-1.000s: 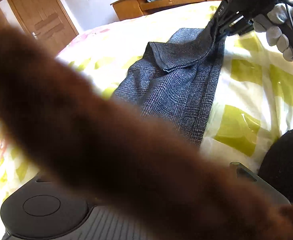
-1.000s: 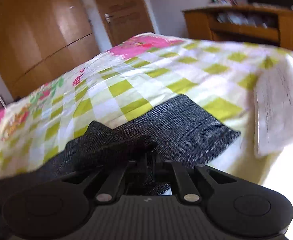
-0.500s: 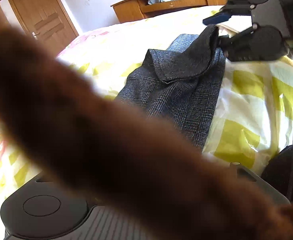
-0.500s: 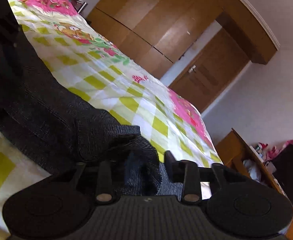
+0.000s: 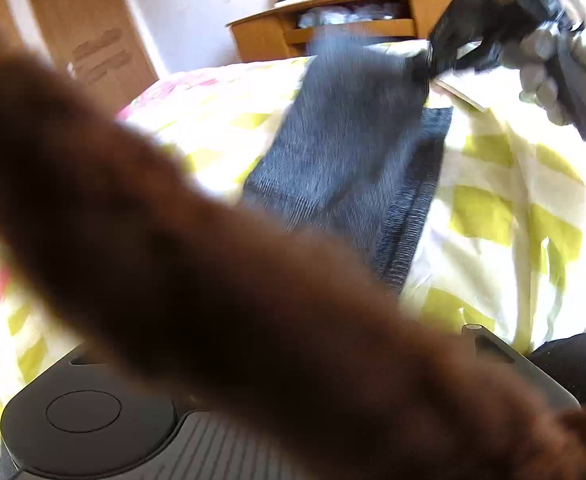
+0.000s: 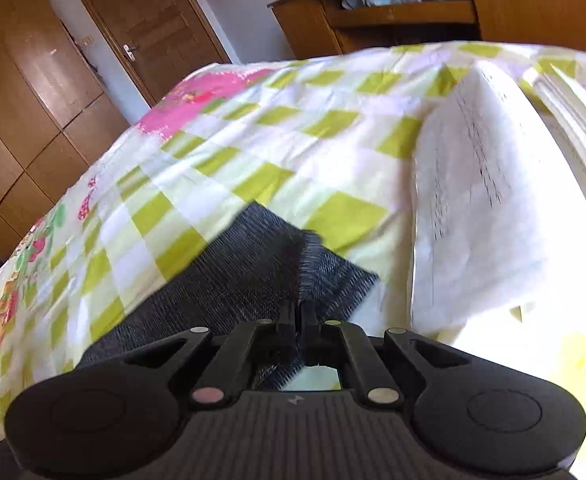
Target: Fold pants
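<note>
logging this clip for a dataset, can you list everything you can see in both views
pants: 1, dark grey, lying on the bed, one end pinched by the right gripper
bed cover: 1, white with green checks and pink flowers, spread over the bed
papers: a loose stack, white, on the bed right of the pants
cabinet: 1, brown wood, behind the bed, clutter on its shelf
door: 1, brown wood, shut, far left
wardrobe: 1, brown wood, left of the door
brown blur: 1, fuzzy, right at the left camera, hiding the left gripper's fingers
glove: 1, grey, holding the right gripper
right gripper: 1, black, shut on the pants
left gripper: 1, black, only its body visible
</note>
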Available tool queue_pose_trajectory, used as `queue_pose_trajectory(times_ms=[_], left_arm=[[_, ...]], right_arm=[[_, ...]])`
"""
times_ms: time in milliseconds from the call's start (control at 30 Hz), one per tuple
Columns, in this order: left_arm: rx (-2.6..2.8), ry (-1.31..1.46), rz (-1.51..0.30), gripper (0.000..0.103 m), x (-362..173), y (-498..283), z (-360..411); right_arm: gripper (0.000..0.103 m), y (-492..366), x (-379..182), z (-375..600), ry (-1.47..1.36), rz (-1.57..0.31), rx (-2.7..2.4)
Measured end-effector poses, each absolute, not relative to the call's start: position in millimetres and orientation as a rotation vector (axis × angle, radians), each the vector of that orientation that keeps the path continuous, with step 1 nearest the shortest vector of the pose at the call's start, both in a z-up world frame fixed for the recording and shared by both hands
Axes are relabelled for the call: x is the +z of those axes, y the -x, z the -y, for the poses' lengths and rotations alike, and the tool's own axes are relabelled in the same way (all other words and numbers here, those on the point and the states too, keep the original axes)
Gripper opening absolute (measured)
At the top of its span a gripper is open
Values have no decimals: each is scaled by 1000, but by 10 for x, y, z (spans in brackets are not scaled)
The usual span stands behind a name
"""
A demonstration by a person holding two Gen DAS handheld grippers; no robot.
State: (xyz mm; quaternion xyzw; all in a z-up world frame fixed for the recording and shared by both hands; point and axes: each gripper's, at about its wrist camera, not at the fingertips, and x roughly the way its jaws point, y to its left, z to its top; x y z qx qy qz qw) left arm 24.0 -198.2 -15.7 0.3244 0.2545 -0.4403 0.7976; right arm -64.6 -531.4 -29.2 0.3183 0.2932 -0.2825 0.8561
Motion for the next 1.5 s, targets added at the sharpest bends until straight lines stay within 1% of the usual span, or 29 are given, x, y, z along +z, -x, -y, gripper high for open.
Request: queue_pose_trajectory(times_ms=[200, 300, 367, 433, 533, 600, 700, 800, 867, 967, 1067, 1233, 1367, 1500], left_arm=[[-981, -749, -560, 73, -309, -129, 2051], [-977, -738, -575, 73, -324, -153, 2058], [-976, -737, -577, 73, -331, -156, 2067], [-979, -739, -575, 73, -336, -139, 2069], [-980, -745, -570, 73, -331, -120, 2058], [-977, -736, -565, 73, -308, -118, 2033], [-976, -701, -586, 73, -295, -145, 2018], [-966, -708, -603, 73, -383, -163, 2043], [-960, -690, -610, 73, -389, -174, 2005], [-950, -662, -613, 73, -321, -176, 1848], [-927, -650, -602, 73, -214, -157, 1608], [-832, -643, -601, 73, -98, -183, 1173], [-760, -659, -636, 73, -178, -270, 882], [-742, -661, -643, 75, -274, -310, 711]], right_arm=[[21, 675, -265, 5308, -617, -602, -583], [25, 638, -307, 5366, -662, -601, -568], [25, 591, -360, 5381, -678, -614, -566], [20, 623, -346, 5395, -699, -597, -565], [19, 778, -218, 5435, -737, -529, -551], [19, 766, -232, 5405, -702, -567, -573], [20, 676, -300, 5301, -562, -676, -624], [20, 780, -183, 5160, -472, -666, -646], [21, 845, -38, 4923, -335, -662, -614], [21, 828, 113, 4349, -116, -664, -402], [21, 689, 143, 3632, 76, -655, -116], [21, 481, -13, 2662, 384, -676, 246], [21, 432, -185, 2227, 579, -701, 393], [21, 416, -334, 1980, 711, -704, 468]])
